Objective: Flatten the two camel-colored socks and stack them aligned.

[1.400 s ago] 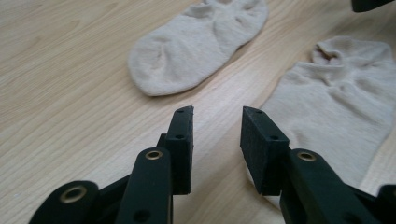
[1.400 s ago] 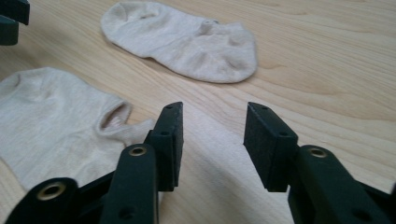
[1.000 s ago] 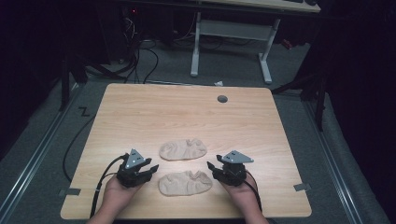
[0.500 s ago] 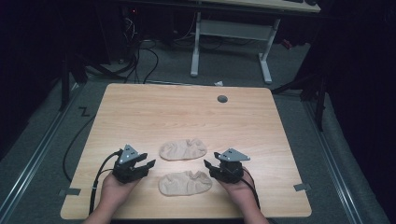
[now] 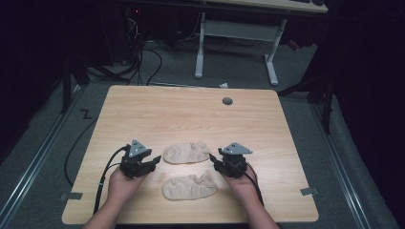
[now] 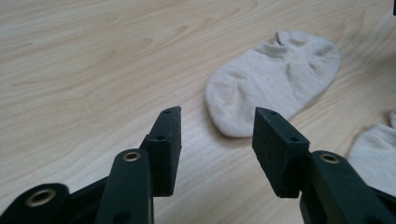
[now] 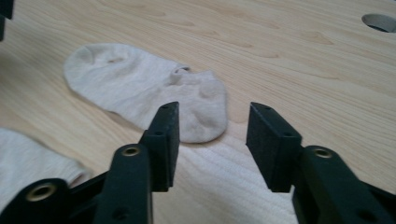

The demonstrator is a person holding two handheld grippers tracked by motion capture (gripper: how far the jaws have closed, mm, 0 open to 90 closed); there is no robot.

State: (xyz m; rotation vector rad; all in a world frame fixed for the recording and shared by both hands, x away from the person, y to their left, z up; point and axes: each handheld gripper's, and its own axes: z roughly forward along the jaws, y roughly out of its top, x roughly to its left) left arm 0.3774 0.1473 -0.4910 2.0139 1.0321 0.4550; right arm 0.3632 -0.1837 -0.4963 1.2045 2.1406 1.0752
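High view: my left gripper [image 5: 154, 161] sits at about 8 o'clock on the wooden table [image 5: 157, 112], my left hand [image 5: 123, 184] behind it, and my right gripper [image 5: 213, 159] at about 5 o'clock with my right hand [image 5: 242, 184] behind it. Both stand released, nothing between their jaws. They point inward at each other across the far sock [image 5: 186, 152], which lies flat between them; its toe end is just beside my left gripper's tips and its other end just beside my right gripper's tips.

In the left gripper view, my jaws gape apart over bare wood, and the far sock [image 6: 275, 88] lies just past them toward 1 o'clock, apart from the pads. In the right gripper view the jaws are likewise spread, with the far sock [image 7: 140, 88] toward 11 o'clock, its near end partly behind my left-hand jaw.

The near sock [image 5: 189, 186] lies at 6 o'clock on the table, between my hands, rumpled at its right end. A round grey grommet hole [image 5: 227, 101] sits near the table's far edge at 1 o'clock.
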